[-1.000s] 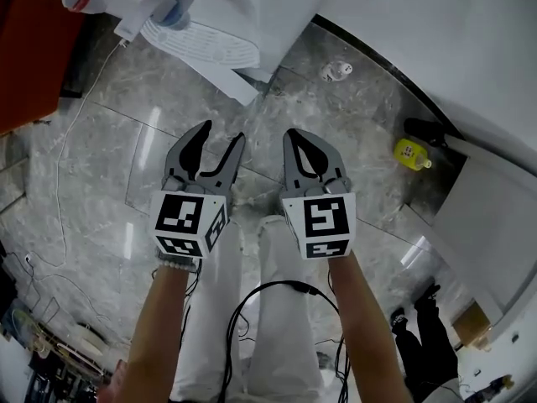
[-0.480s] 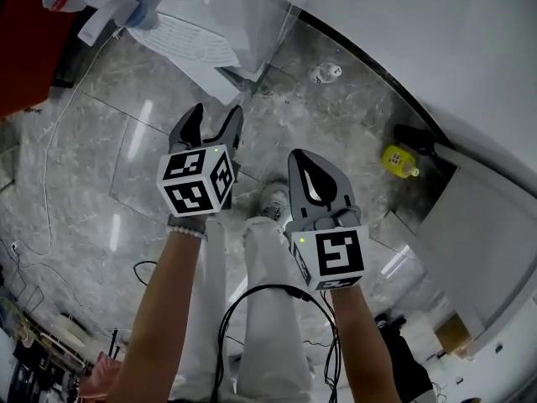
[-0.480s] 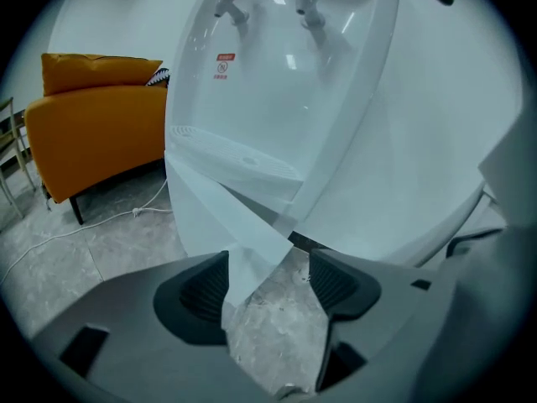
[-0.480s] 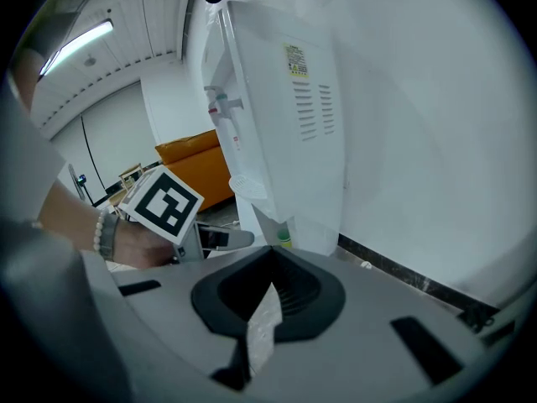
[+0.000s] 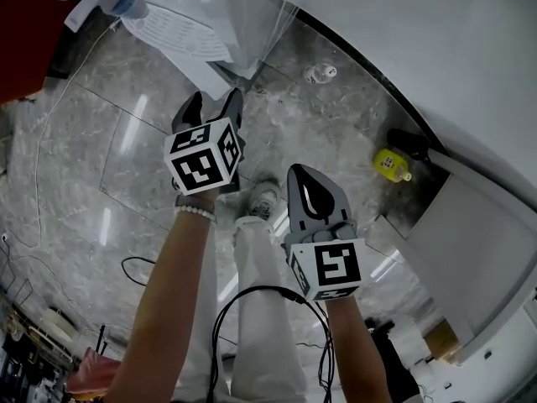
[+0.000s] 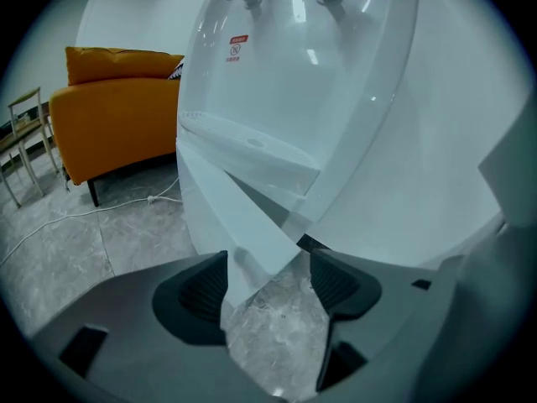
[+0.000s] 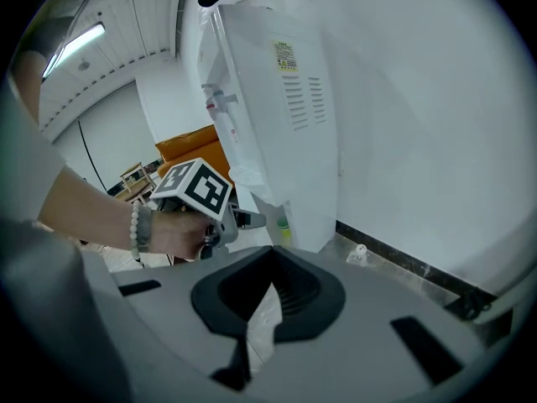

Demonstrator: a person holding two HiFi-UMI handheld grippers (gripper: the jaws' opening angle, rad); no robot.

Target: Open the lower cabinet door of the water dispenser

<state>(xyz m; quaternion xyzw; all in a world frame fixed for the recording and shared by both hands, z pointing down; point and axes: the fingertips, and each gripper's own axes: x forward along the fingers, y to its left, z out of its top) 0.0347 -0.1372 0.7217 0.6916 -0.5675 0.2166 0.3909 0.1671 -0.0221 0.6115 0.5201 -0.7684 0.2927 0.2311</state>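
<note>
The white water dispenser (image 6: 294, 74) fills the left gripper view, its taps at the top. Its lower cabinet door (image 6: 239, 225) slants down to a pointed corner. That corner shows between the wide jaws of my left gripper (image 6: 268, 284), which is open; the pads do not press on it. In the head view the left gripper (image 5: 211, 107) reaches toward the dispenser's base (image 5: 226, 49). My right gripper (image 5: 306, 179) hangs back above the person's legs, shut and empty. The right gripper view shows its jaws (image 7: 267, 296) closed, with the left gripper's marker cube (image 7: 195, 187) ahead beside the dispenser (image 7: 268, 99).
A yellow bottle (image 5: 388, 164) and a small white object (image 5: 320, 73) lie on the marble floor by the white wall. An orange sofa (image 6: 117, 99) and a chair (image 6: 25, 137) stand left of the dispenser. A white cable (image 6: 84, 212) trails over the floor. The person's shoe (image 5: 262, 198) is below the grippers.
The left gripper has gone forward and down toward the dispenser, rolled, and spread its jaws wider. The right gripper has drawn back toward the person, still shut.
</note>
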